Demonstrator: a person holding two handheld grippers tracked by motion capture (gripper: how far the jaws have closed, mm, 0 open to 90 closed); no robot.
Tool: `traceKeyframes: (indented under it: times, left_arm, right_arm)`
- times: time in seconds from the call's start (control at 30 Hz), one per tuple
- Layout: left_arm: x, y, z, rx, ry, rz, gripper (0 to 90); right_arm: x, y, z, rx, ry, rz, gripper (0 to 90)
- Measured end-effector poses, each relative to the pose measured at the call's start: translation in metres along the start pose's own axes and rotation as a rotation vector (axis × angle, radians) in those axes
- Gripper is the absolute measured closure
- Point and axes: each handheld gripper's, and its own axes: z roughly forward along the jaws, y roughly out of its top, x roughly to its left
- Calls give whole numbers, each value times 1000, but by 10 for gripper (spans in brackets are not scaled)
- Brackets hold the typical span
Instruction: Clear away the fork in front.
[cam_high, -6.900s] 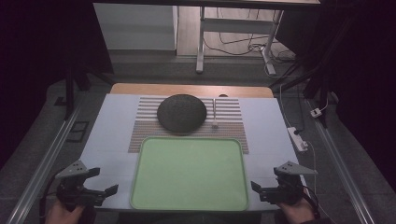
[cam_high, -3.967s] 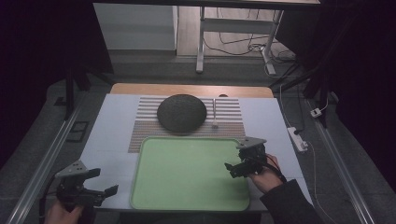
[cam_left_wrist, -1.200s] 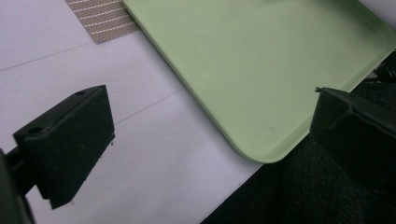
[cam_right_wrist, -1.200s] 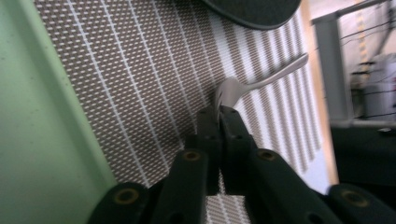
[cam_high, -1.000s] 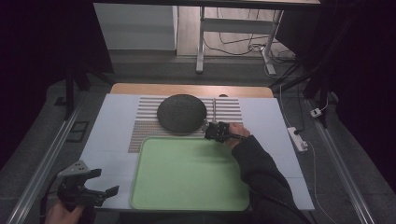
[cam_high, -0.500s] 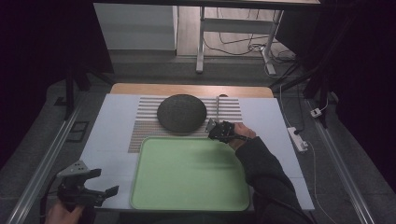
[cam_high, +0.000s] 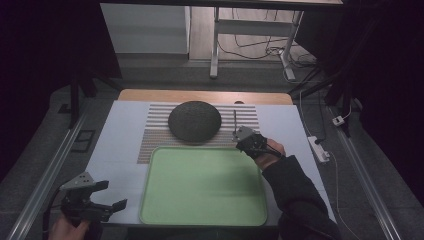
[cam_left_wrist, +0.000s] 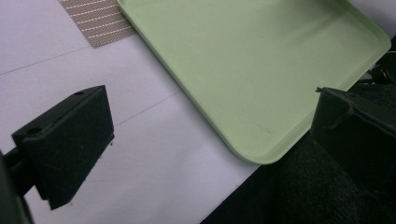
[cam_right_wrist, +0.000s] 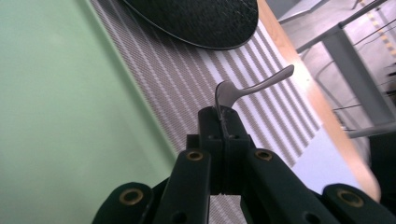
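curved metal spoon (cam_right_wrist: 252, 88) lifted (striped mat (cam_right_wrist: 196, 88))

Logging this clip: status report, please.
Right gripper shut on a metal spoon, lifted above the striped mat. Left gripper open, idle beside the green tray. Nothing in the way.

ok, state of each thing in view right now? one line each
right gripper: shut on the spoon, held above the striped mat
spoon: pinched at one end, the other end sticking out past the fingers, off the mat
left gripper: open, nothing between its fingers, at the tray's near left corner
green tray: flat on the table, empty
dark round plate: resting on the striped mat, untouched
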Motion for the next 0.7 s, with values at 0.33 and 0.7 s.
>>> traceKeyframes:
  times: [0.33,0.7]
  left_arm:
    - [-1,3,3,-13,-34,48,0]
    - [1,12,8,-76,-55,91,0]
  right_arm:
    - [-6,-17,-34,-131,156,214,897]
    - [6,-33,-64,-246,331,290,897]
